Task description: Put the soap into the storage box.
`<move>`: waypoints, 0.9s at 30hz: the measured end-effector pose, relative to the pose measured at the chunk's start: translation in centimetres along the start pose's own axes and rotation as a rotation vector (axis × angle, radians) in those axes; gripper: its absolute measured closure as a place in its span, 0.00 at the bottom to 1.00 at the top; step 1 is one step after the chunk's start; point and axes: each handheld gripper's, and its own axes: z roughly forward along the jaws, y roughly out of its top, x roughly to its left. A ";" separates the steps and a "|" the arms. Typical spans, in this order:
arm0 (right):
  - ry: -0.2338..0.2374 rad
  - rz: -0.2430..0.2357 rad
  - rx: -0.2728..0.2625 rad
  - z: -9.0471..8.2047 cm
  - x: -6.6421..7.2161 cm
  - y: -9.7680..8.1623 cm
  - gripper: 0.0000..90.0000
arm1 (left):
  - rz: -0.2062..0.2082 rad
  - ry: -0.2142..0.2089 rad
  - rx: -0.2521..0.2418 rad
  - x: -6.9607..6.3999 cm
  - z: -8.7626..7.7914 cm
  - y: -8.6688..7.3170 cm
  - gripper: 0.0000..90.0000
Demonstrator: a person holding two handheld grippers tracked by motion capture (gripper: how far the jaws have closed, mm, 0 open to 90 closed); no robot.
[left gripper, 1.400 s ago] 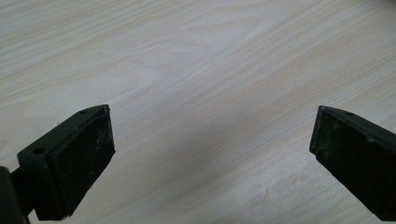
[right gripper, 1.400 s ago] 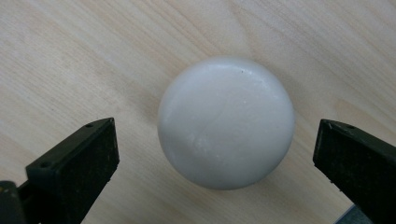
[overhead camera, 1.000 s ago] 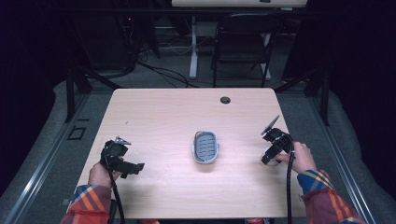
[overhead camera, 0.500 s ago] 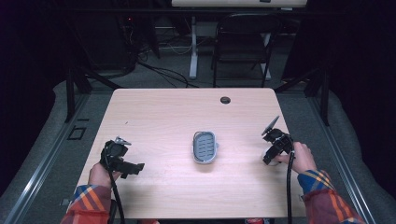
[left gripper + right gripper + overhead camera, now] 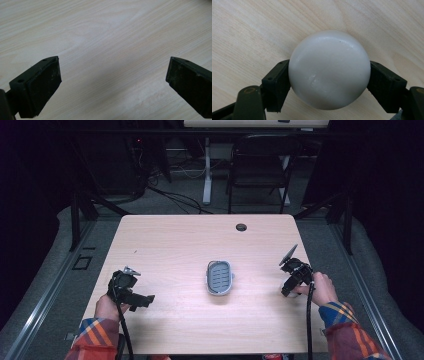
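White ball [image 5: 329,70]: clamped in right tool [image 5: 329,82], jaws just closed onto it;
Left tool [image 5: 112,82]: jaws apart over bare worktop [image 5: 105,37]

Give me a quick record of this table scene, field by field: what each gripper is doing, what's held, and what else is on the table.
right gripper: shut on the white ball, jaws pressing on both its sides
white ball: resting low at the table, near its right edge
left gripper: open, nothing between the jaws, over bare wood
grey tray: mid-table, between the two grippers, apart from both
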 end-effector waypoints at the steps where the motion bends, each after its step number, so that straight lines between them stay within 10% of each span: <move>1: -0.008 -0.022 0.027 -0.2 -0.1 0.1 0.26 | 0.000 -0.002 0.000 0.0 0.0 0.0 0.00; 14: 0.008 0.017 -0.044 -0.8 0.3 -0.2 0.26 | 0.004 0.000 0.002 0.0 0.1 0.0 0.00; 16: -0.026 -0.075 0.066 -1.7 0.0 0.3 0.26 | 0.007 -0.001 0.007 0.0 0.2 0.1 0.00; 18: -0.001 -0.017 -0.020 -1.1 0.5 0.1 0.26 | 0.007 0.000 0.007 0.0 0.2 0.0 0.00; 27: 0.001 -0.057 -0.018 -2.1 1.6 0.7 0.26 | 0.007 0.002 0.008 -0.1 0.1 0.1 0.00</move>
